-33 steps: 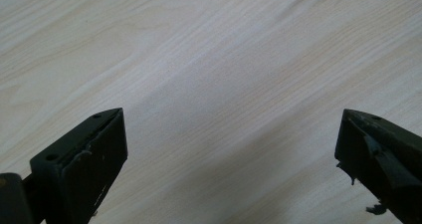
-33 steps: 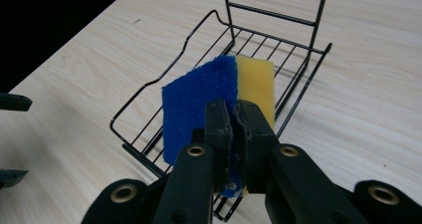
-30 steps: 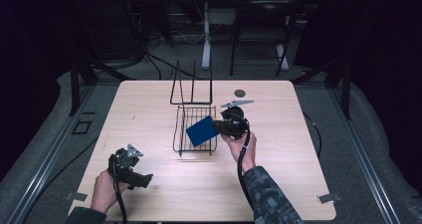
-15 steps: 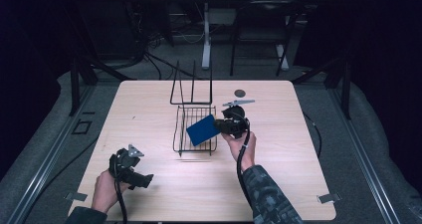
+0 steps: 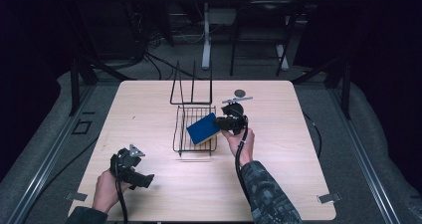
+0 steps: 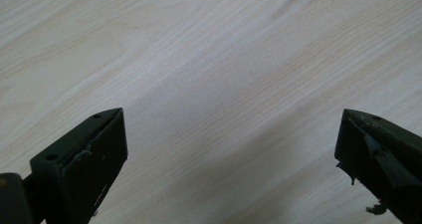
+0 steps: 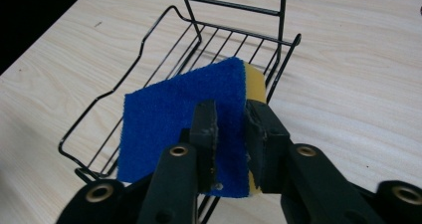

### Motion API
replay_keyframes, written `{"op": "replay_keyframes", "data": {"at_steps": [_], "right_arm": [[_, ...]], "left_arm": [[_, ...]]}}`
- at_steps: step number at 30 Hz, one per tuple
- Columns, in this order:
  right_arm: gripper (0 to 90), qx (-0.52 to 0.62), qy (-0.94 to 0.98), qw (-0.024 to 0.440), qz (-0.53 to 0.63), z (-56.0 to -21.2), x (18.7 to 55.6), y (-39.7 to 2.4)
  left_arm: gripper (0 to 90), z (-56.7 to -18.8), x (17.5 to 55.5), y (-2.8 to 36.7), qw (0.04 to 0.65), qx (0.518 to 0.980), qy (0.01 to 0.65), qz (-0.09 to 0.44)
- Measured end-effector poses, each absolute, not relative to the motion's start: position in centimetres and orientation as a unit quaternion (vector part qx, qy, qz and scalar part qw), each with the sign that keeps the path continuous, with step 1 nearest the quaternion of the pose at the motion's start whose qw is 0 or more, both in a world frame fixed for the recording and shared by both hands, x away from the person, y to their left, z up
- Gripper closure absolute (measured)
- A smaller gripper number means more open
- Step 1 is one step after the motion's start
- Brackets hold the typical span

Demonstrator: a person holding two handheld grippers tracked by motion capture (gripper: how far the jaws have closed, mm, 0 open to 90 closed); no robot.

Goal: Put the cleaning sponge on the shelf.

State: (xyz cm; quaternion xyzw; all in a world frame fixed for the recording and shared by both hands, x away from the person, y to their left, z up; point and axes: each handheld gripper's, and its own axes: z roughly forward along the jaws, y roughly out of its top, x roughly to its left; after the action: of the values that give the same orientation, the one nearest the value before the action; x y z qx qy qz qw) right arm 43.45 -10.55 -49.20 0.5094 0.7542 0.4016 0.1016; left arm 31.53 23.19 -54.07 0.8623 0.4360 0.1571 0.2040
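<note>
A person's right gripper (image 7: 230, 134) is holding a blue-and-yellow sponge (image 7: 184, 119) over a black wire basket (image 7: 149, 59) on a wooden table (image 5: 298, 134); its jaws have just been easing apart, with the sponge between them. The release looks under way, not finished. The left gripper (image 5: 130, 167) is resting wide open, holding nothing
</note>
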Motion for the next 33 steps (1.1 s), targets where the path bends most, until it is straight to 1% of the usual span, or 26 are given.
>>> {"op": "replay_keyframes", "data": {"at_steps": [3, 4, 5, 8, 10, 14, 17, 18, 21, 29, 33], "right_arm": [[66.0, 0.517, 0.755, 0.087, 0.394, -49.8, 44.1, -10.5], [56.8, 0.514, 0.759, 0.082, 0.392, -50.0, 44.4, -10.5], [56.8, 0.514, 0.759, 0.082, 0.392, -50.0, 44.4, -10.5], [40.5, 0.505, 0.770, 0.073, 0.383, -50.0, 44.3, -10.2], [34.3, 0.497, 0.777, 0.071, 0.380, -50.1, 44.1, -10.1], [32.6, 0.491, 0.786, 0.065, 0.370, -50.3, 43.7, -10.1], [37.8, 0.487, 0.792, 0.068, 0.362, -50.1, 43.3, -10.2], [41.4, 0.484, 0.794, 0.066, 0.362, -50.1, 43.1, -10.2], [45.1, 0.478, 0.800, 0.059, 0.358, -50.1, 42.8, -10.2], [49.8, 0.468, 0.805, 0.043, 0.362, -50.4, 42.0, -9.8], [49.1, 0.461, 0.811, 0.042, 0.358, -50.5, 41.8, -9.3]], "left_arm": [[0.3, -54.1, 31.5, 23.3, 0.204, 0.863, 0.435, 0.159], [0.3, -54.1, 31.4, 23.4, 0.204, 0.862, 0.437, 0.159], [0.3, -54.1, 31.4, 23.4, 0.204, 0.862, 0.437, 0.159], [0.3, -54.1, 31.4, 23.4, 0.206, 0.861, 0.438, 0.159], [0.3, -54.1, 31.4, 23.4, 0.206, 0.861, 0.437, 0.160], [0.3, -54.1, 31.3, 23.3, 0.206, 0.861, 0.436, 0.159], [0.3, -54.1, 31.4, 23.4, 0.206, 0.861, 0.437, 0.159], [0.4, -54.1, 31.4, 23.4, 0.206, 0.861, 0.437, 0.159], [0.3, -54.0, 31.3, 23.3, 0.205, 0.862, 0.436, 0.159], [0.3, -54.0, 31.4, 23.3, 0.202, 0.863, 0.435, 0.160], [0.3, -54.1, 31.4, 23.3, 0.203, 0.863, 0.435, 0.159]]}}
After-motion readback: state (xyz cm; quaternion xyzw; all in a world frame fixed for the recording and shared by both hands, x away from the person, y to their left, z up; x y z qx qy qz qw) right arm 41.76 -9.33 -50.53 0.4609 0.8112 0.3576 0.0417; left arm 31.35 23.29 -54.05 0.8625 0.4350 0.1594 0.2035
